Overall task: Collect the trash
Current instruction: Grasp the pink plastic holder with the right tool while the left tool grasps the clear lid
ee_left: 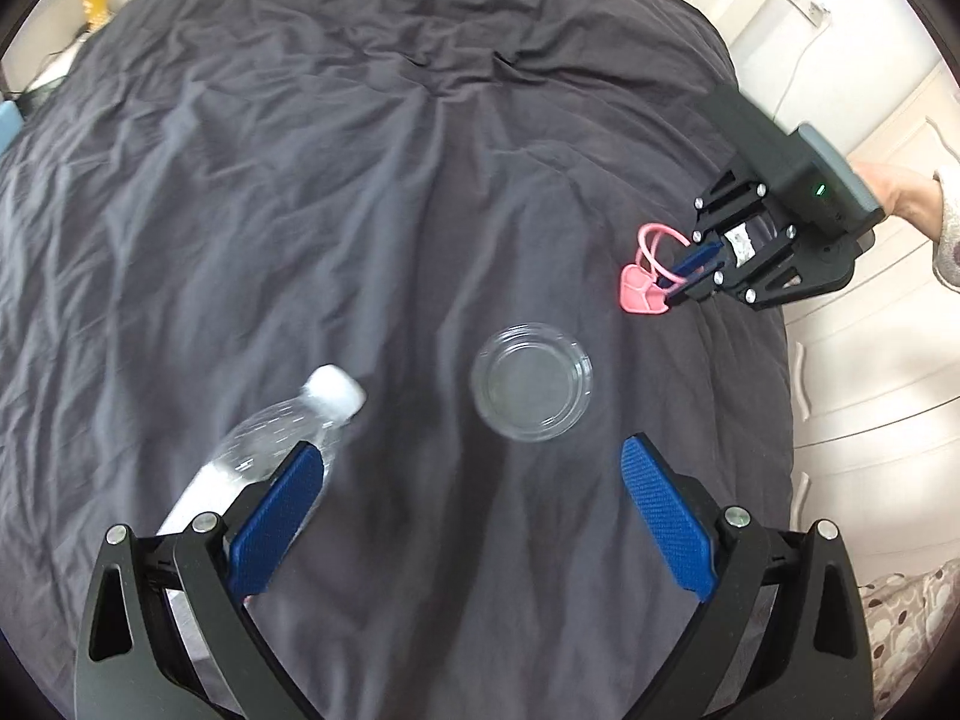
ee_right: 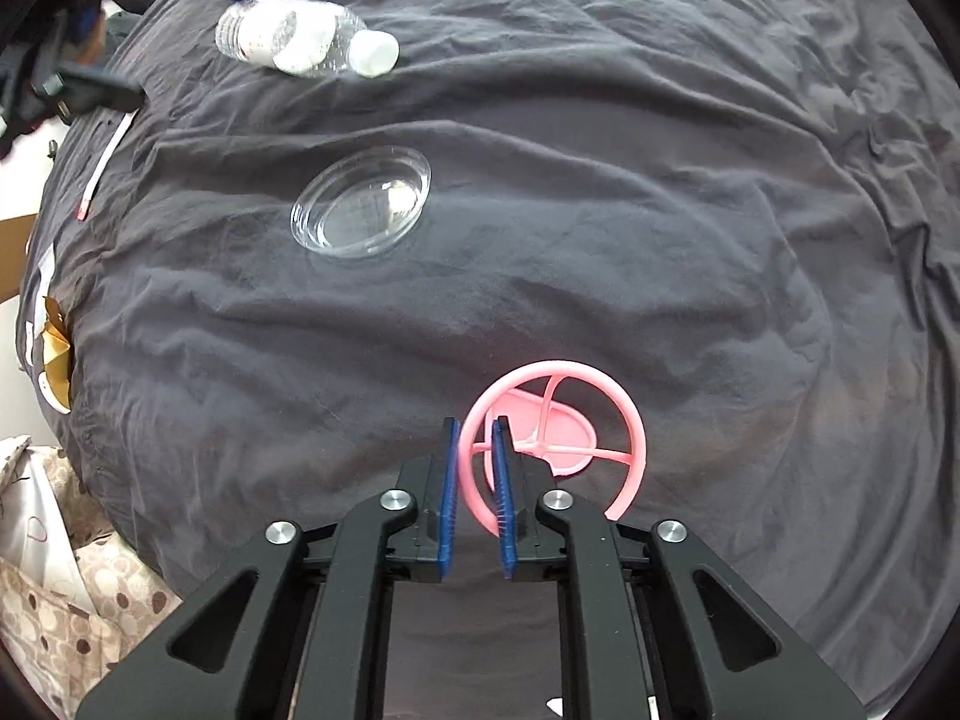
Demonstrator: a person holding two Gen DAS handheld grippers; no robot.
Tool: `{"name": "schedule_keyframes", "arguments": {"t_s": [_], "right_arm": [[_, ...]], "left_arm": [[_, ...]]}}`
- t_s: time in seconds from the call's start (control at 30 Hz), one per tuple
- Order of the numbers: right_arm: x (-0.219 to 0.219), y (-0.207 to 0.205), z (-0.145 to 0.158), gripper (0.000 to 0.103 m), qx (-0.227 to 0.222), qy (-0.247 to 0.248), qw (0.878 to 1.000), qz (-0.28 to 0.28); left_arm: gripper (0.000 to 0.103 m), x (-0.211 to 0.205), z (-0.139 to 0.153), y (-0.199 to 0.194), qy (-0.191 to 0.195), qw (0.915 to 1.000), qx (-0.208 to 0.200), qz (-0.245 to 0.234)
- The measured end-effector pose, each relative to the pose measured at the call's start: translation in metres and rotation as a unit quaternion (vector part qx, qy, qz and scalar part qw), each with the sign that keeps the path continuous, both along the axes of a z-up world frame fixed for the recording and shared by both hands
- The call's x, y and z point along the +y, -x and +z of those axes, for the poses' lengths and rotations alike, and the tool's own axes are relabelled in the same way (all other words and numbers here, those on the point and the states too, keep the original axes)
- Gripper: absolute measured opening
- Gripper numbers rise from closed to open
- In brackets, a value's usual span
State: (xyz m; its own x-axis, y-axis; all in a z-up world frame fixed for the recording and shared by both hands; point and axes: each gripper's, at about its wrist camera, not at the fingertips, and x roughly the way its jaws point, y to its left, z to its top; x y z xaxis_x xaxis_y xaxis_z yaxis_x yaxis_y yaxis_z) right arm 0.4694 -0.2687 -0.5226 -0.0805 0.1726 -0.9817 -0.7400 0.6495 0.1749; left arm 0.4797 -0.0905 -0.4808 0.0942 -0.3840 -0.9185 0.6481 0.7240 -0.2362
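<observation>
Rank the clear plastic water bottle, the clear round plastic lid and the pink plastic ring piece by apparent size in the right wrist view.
1. Pink plastic ring piece, though nearest the camera.
2. Clear plastic water bottle and clear round plastic lid: too alike to rank.

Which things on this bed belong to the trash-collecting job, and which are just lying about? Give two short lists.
Part of the job:
pink plastic ring piece, pinched by the right gripper
plastic bottle, lying on its side
clear plastic lid
left gripper, open

Just there:
dark bedsheet
patterned bedding
white cupboards
</observation>
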Motion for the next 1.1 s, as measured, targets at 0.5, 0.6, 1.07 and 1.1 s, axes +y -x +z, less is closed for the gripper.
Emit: {"name": "schedule_keyframes", "arguments": {"t_s": [0.5, 0.6, 1.07, 1.1], "right_arm": [[-0.066, -0.007, 0.038, 0.004, 0.020, -0.052, 0.997, -0.052], [-0.081, -0.007, 0.043, 0.004, 0.031, -0.065, 0.995, -0.066], [-0.137, -0.002, 0.050, 0.004, 0.040, -0.073, 0.991, -0.107], [-0.138, -0.002, 0.050, 0.004, 0.039, -0.073, 0.991, -0.108]], "left_arm": [[0.098, -0.067, -0.053, 0.001, 0.019, 0.9972, 0.041, -0.059], [0.098, -0.078, -0.055, 0.000, 0.016, 0.9964, 0.034, -0.076], [0.068, -0.104, -0.082, -0.001, -0.018, 0.9957, 0.008, -0.091], [0.065, -0.105, -0.085, -0.001, -0.023, 0.9955, 0.008, -0.092]]}}
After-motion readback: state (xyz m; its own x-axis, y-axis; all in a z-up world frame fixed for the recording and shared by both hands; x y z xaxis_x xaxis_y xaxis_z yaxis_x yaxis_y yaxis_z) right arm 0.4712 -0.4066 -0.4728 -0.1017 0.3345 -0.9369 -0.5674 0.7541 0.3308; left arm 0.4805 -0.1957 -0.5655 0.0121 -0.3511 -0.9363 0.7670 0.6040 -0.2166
